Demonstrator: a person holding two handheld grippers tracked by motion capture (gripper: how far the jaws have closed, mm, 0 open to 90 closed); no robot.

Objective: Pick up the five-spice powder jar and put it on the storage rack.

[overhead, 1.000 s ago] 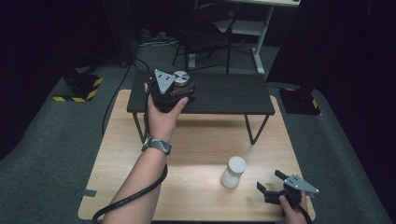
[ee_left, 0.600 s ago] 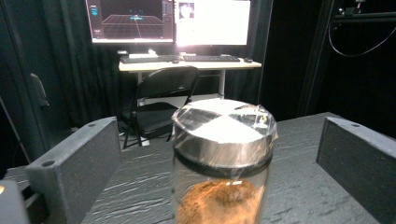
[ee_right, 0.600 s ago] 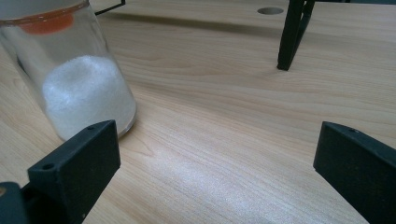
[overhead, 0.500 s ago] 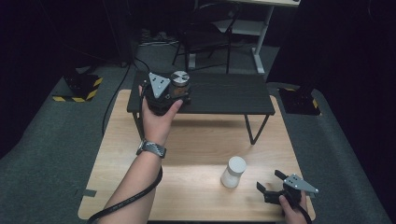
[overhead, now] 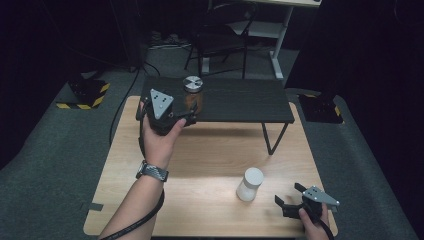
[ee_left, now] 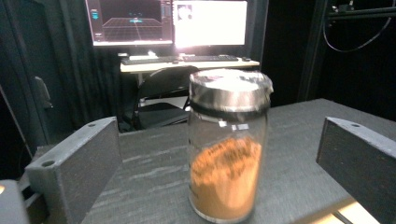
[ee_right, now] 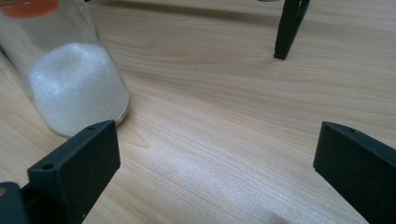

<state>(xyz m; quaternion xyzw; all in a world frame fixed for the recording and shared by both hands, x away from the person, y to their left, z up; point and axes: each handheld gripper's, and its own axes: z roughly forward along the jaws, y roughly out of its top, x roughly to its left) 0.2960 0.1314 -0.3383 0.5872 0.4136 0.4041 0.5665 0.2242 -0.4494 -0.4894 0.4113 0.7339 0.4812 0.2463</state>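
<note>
Upright, the brown-powder jar (ee_left: 228, 145) stands between the spread left tongs (ee_left: 219, 154) (jaws clear of the glass).

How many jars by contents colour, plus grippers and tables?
Brown-powder jar: 1, on the black shelf
White-powder jar: 1, on the wooden table
Grippers: 2, left gripper and right gripper, both open
Surfaces: 2
Total: 6
</note>
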